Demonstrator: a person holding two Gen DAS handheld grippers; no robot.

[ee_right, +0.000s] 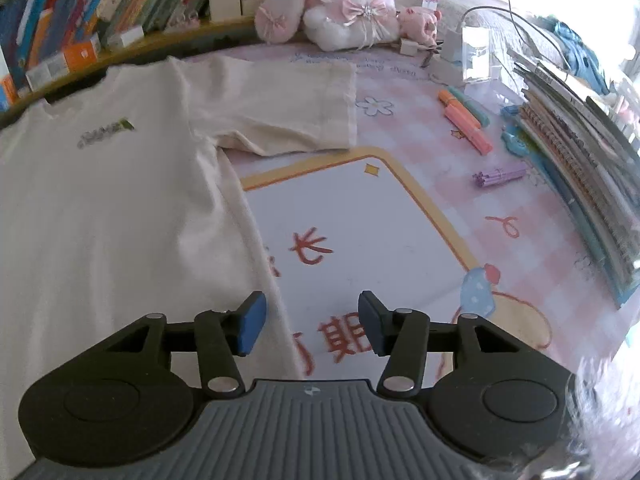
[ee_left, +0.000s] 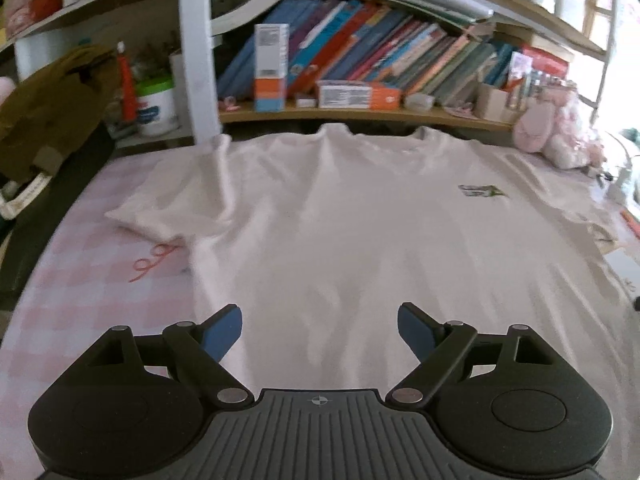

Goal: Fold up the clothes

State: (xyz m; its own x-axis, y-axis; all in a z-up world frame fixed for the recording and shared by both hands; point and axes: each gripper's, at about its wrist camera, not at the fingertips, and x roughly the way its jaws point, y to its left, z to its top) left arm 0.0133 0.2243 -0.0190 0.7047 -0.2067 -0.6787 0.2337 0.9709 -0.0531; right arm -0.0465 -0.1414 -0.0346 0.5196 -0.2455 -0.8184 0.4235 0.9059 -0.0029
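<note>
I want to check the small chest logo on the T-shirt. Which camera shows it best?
The right wrist view: the logo sits nearer and larger on the T-shirt, though its lettering stays unreadable. The left wrist view shows it smaller, farther off and blurrier.

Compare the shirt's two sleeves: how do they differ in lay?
The left sleeve is rumpled, with a fold ridge near its shoulder; the right sleeve lies flat and spread. The left rests on plain check cloth; the right lies near a plush. Both lie unfolded, untouched by either gripper.
</note>
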